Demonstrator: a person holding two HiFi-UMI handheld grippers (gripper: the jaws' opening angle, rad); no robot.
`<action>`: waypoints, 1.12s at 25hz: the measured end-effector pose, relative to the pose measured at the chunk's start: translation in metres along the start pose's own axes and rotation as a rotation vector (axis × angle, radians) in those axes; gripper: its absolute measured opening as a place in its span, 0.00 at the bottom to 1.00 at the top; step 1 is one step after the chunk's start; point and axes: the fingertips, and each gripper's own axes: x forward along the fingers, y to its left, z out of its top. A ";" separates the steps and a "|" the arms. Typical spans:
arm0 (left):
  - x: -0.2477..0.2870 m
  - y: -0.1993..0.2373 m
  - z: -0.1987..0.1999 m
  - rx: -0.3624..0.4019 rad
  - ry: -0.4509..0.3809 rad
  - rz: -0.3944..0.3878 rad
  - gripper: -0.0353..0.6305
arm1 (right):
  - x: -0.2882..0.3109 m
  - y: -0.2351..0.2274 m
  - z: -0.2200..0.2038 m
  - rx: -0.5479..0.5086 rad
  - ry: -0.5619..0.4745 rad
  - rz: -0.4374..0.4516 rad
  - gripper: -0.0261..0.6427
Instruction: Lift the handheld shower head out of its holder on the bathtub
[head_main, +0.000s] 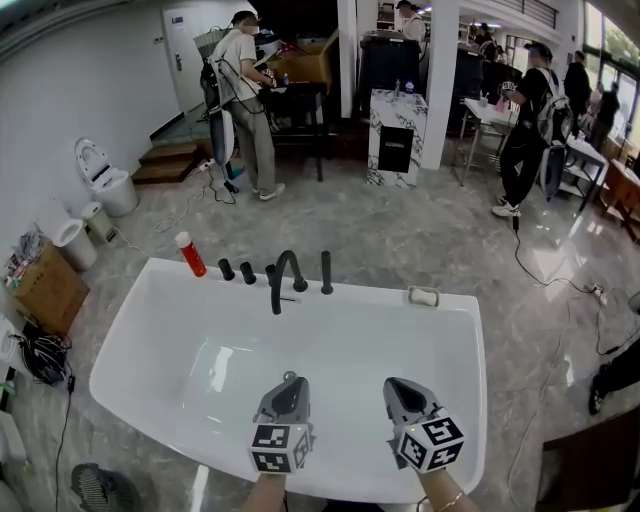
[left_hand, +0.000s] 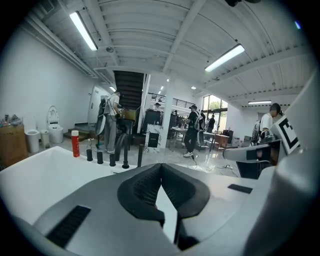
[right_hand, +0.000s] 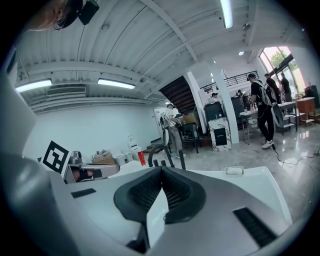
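Both your grippers are hanging over the near side of the white bathtub (head_main: 150, 330), well apart from the fittings. The left gripper (head_main: 290, 379) has its jaws pressed together with nothing in them, and it's the same for the right gripper (head_main: 393, 384). The handheld shower head (head_main: 326, 272) is, I'm fairly sure, the slim black stick standing upright in its holder on the far rim, just right of the curved black spout (head_main: 284, 276). There's a red bottle (head_main: 190, 254) at the rim's left end and a soap dish (head_main: 423, 296) off to the right.

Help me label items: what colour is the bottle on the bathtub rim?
The bottle is red with a white cap; head view shows it best.
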 end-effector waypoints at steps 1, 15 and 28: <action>0.010 0.002 -0.001 0.001 0.002 0.002 0.08 | 0.010 -0.007 0.001 0.003 -0.002 0.001 0.05; 0.158 0.025 -0.003 0.016 0.010 0.039 0.08 | 0.114 -0.097 -0.008 0.007 0.036 0.047 0.05; 0.316 0.062 -0.031 0.006 0.003 0.067 0.09 | 0.211 -0.185 -0.054 0.024 0.063 0.047 0.05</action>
